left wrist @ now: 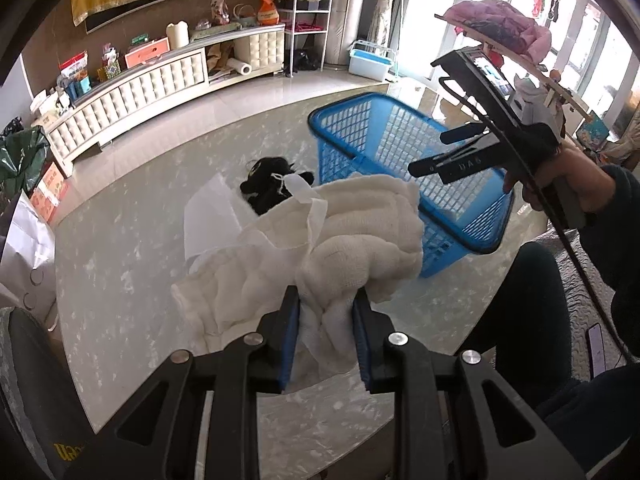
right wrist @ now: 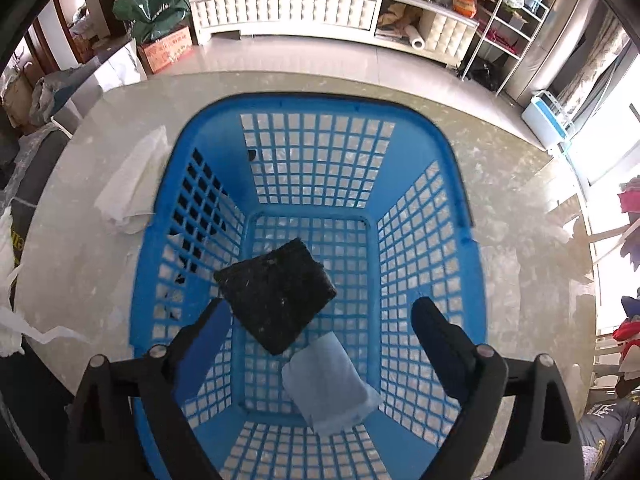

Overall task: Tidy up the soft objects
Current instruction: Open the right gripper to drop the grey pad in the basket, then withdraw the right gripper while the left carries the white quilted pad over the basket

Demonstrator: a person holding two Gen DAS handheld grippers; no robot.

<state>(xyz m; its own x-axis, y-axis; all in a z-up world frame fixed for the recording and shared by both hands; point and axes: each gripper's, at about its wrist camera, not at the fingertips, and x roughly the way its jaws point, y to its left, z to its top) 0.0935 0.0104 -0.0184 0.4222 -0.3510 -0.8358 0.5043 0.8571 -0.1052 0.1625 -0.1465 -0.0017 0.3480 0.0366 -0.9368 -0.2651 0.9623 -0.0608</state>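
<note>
The left gripper (left wrist: pixel 326 316) has its jaws clamped on a bundled white cloth (left wrist: pixel 352 232) above the tabletop (left wrist: pixel 120 248), left of the blue basket (right wrist: pixel 436 136), over which the right gripper (right wrist: pixel 320 316) hangs with jaws wide apart above a black sponge (right wrist: pixel 276 292) and a pale blue cloth (right wrist: pixel 328 388).

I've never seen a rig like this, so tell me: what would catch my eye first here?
Probably the bright blue basket on the marble table, with a black pad and a pale blue cloth inside it under the open right gripper. Next, the bulky white towel pinched in the left gripper beside the basket.
</note>
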